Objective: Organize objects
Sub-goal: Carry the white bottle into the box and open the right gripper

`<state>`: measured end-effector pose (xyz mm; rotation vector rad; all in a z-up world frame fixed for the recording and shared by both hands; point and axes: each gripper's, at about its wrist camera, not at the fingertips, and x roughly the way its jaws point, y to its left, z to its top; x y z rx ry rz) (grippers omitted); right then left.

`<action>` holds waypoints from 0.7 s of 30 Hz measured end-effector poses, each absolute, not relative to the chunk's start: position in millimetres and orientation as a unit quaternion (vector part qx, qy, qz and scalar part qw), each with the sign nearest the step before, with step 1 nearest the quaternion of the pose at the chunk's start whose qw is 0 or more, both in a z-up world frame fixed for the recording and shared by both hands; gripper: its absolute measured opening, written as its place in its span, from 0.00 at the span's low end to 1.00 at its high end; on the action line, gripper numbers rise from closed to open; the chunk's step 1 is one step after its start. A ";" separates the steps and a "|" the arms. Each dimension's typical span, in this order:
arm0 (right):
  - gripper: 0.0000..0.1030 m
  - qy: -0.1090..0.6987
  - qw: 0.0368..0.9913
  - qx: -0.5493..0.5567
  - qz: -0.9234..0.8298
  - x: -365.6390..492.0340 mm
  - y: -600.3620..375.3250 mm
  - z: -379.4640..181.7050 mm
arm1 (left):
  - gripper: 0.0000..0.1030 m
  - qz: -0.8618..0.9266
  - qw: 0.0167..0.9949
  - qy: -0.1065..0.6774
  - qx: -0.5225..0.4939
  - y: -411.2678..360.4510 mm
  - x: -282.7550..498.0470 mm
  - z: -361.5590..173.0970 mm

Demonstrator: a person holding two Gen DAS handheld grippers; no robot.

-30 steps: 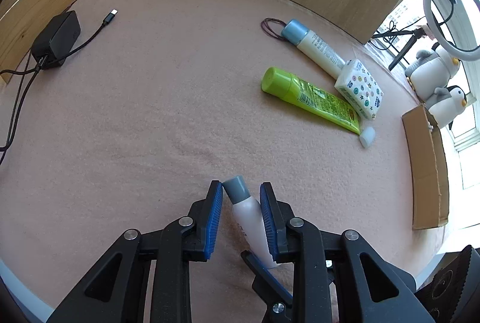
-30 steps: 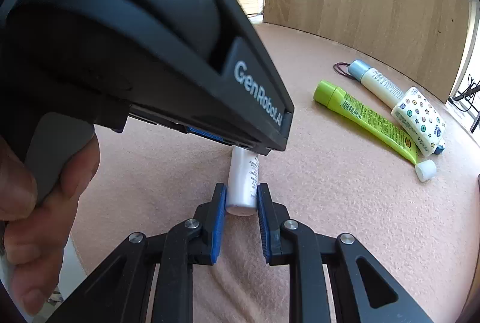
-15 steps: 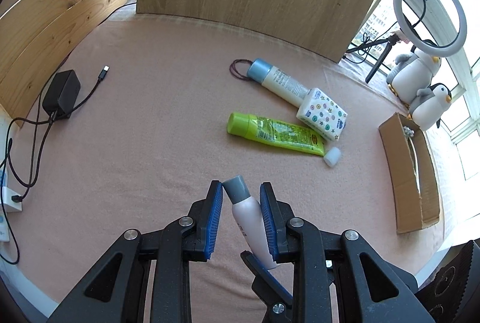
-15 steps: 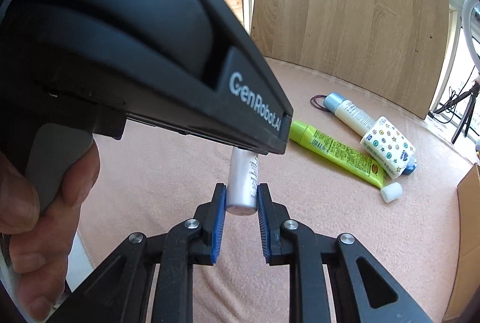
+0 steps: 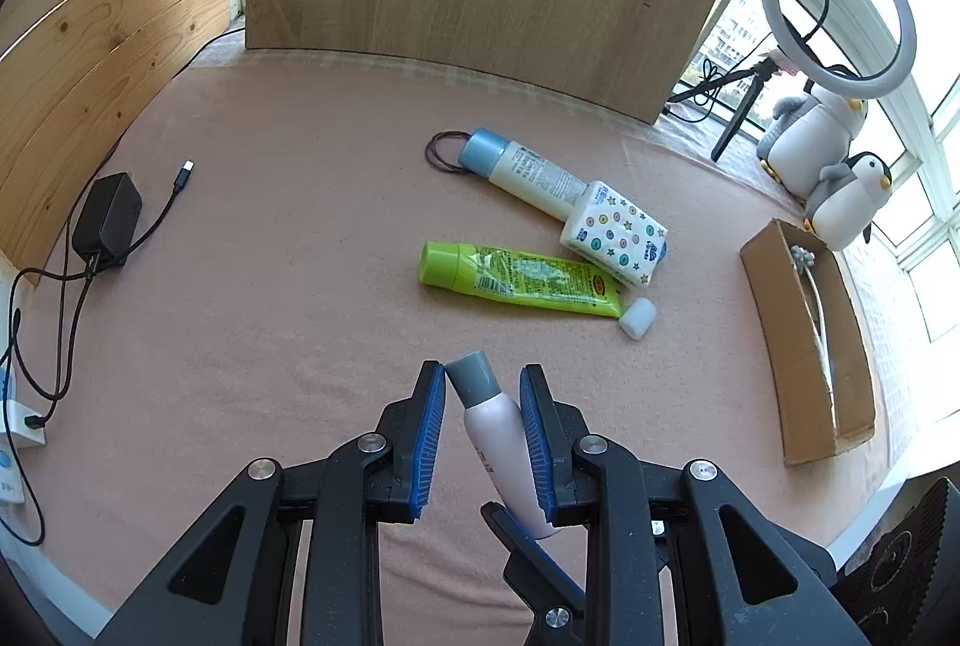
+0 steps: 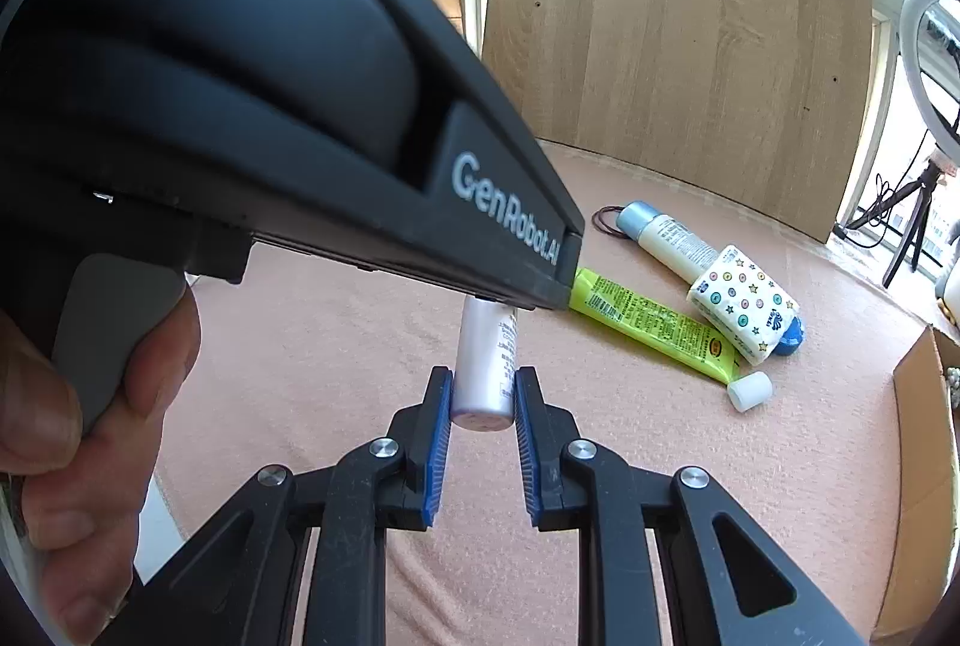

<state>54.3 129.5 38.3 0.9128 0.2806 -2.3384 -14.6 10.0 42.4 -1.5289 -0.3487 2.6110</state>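
Above pink mat, both grippers clamping pale bottle, cardboard box right.

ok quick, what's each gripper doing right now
left gripper: fingers either side of the pink bottle, contact cannot be told.
right gripper: shut on the bottle's base.

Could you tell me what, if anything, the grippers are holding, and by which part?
The pink bottle: the right gripper clamps its base end, and the left gripper closes around its upper body below the grey cap.
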 end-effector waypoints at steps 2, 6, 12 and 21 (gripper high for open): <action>0.18 0.101 0.297 0.344 -0.885 51.7 136.7 38.9 | 0.27 0.857 0.055 -0.107 -0.502 18.5 -19.1 44.0; 0.18 0.087 0.278 0.343 -0.893 45.2 157.9 40.6 | 0.27 0.858 0.074 -0.087 -0.501 44.0 -31.2 48.4; 0.18 0.065 0.233 0.337 -0.910 35.3 205.0 46.2 | 0.27 0.856 0.118 -0.054 -0.500 102.1 -51.6 59.0; 0.18 0.020 0.145 0.330 -0.933 28.8 306.4 55.4 | 0.27 0.845 0.206 0.001 -0.493 222.3 -68.6 76.9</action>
